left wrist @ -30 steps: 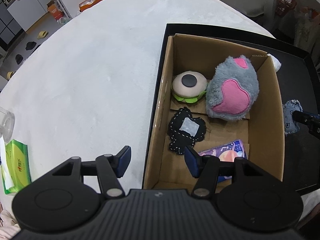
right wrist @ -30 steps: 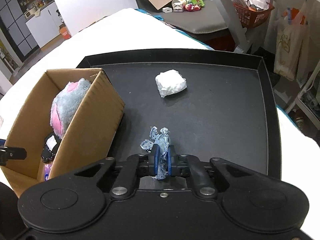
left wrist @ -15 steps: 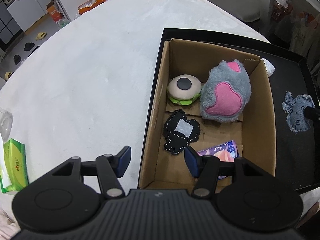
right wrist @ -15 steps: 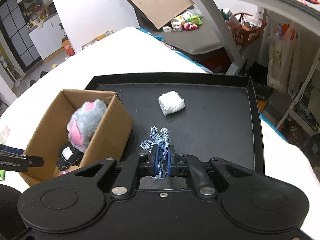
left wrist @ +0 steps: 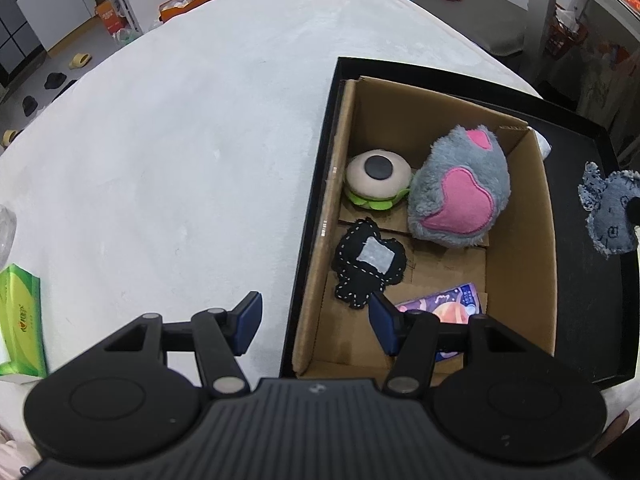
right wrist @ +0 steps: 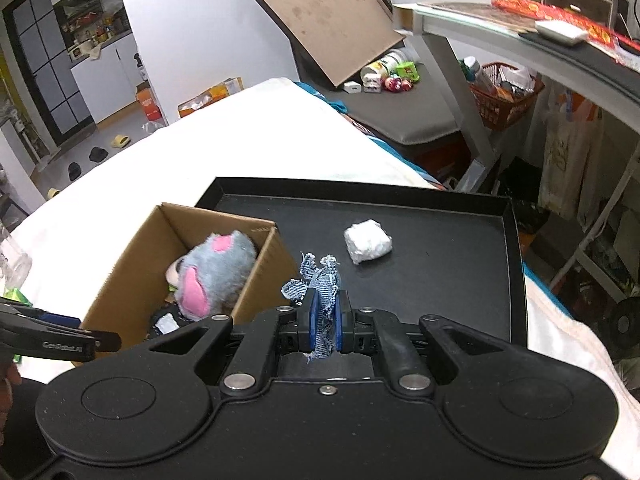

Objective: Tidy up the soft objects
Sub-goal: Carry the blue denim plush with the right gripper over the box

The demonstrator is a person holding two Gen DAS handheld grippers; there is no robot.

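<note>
Above the black tray (right wrist: 460, 248), your right gripper (right wrist: 324, 322) has its jaws clamped tight on the frayed denim toy (right wrist: 320, 280), which hangs clear of the tray just beside the cardboard box (right wrist: 132, 276). Carry it high enough to clear the box's near wall, then let go over the bare cardboard beside the grey-and-pink plush (left wrist: 460, 192), not on top of the black felt piece (left wrist: 368, 264). Your left gripper (left wrist: 316, 322) hovers over the box's near corner, jaws about half open and empty; hold it out of the way.
</note>
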